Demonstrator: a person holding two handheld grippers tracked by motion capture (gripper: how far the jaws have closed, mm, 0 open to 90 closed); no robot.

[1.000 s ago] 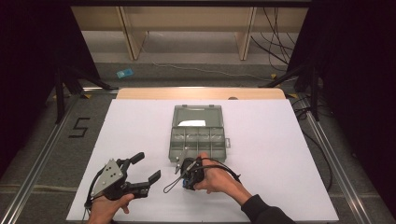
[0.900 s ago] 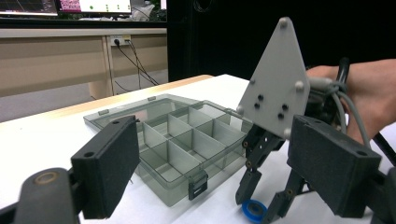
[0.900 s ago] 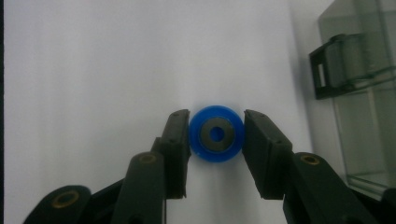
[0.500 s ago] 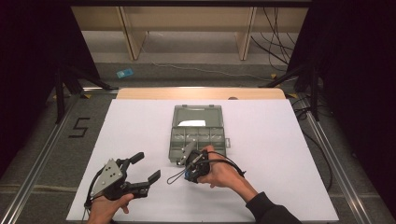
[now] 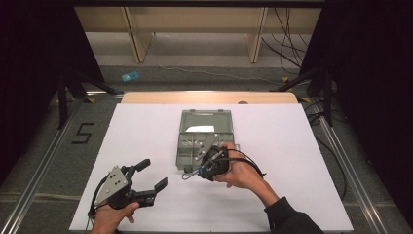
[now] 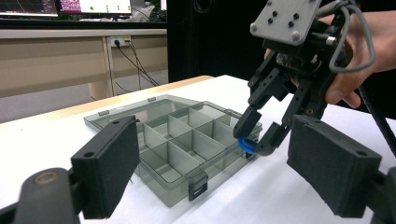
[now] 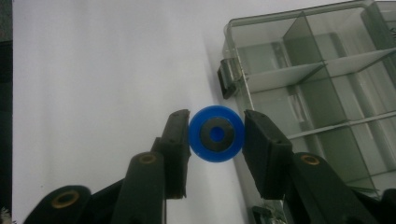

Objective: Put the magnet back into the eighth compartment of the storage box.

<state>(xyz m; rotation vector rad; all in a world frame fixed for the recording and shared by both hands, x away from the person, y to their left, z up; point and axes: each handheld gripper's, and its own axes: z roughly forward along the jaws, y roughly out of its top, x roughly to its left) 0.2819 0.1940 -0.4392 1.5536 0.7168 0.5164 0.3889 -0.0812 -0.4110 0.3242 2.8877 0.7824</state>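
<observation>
A grey see-through compartment box (image 5: 187, 146) lies open in the middle of the white table, lid (image 5: 205, 121) folded back. My right gripper (image 5: 203, 168) hangs over the box's near edge, pointing down, shut on a blue round piece (image 7: 196, 140) with a dark centre. In the left gripper view that gripper (image 6: 254, 137) holds the blue piece (image 6: 245, 144) just above the box's near corner (image 6: 198, 184). Under the blue piece lie the box's front wall (image 7: 261, 21) and its latch (image 7: 227, 79). My left gripper (image 5: 152, 174) rests open at the front left, nothing between its pads (image 6: 112, 163).
A white sheet (image 5: 302, 161) covers the table, with a wooden strip (image 5: 160, 97) along its far edge. Dark stands flank both sides. A "5" marker (image 5: 82, 132) lies on the floor at the left. Shelving stands beyond the table.
My right gripper has risen and moved up the picture, from the sheet in front of the box to over its near edge, carrying the blue piece. The left gripper stayed in place.
</observation>
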